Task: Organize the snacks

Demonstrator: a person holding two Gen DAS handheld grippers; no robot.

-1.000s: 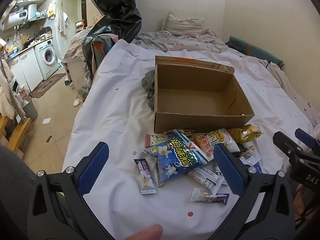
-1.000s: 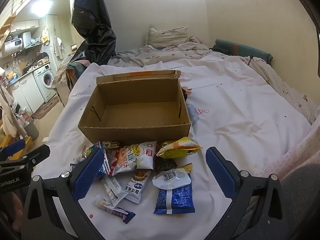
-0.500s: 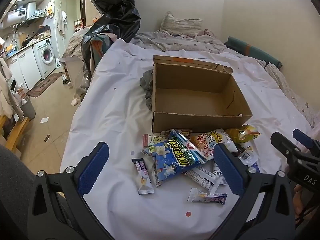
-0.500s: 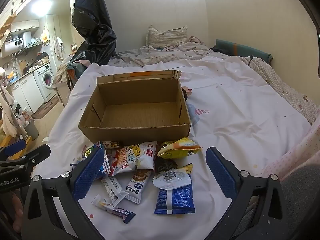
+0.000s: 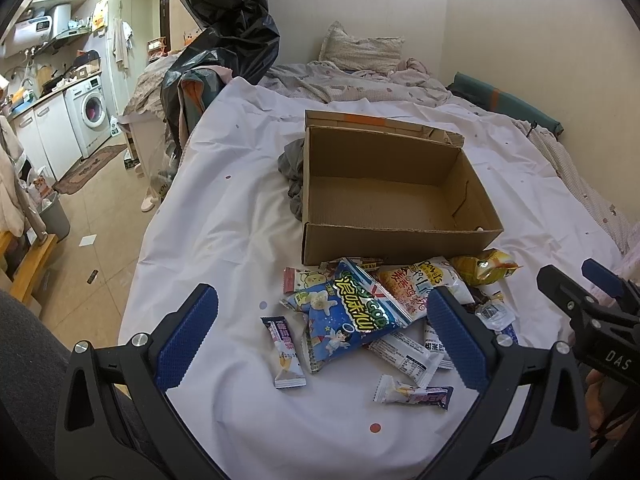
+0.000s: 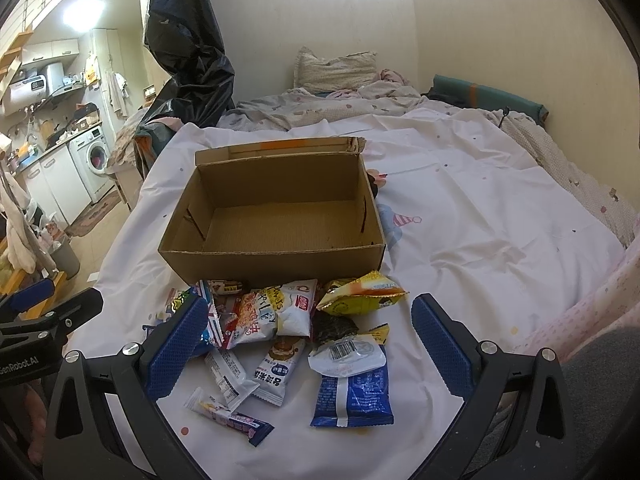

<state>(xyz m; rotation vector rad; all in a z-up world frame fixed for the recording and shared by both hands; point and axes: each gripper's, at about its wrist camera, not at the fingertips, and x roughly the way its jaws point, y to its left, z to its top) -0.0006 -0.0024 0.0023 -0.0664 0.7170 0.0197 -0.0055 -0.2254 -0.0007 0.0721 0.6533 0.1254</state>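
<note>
Left wrist view, left gripper [image 5: 322, 332] jaws apart above snack packets [image 5: 352, 316], empty cardboard box [image 5: 384, 240] behind, right gripper [image 6: 310, 344] jaws apart too.

This is a small home, a one-room flat. A bed [image 5: 248, 200] with white sheet and a pillow [image 5: 362, 46] fills the room, and just beside it is a kitchen corner with a washing machine [image 5: 90, 114] and cabinets [image 5: 44, 136].
</note>
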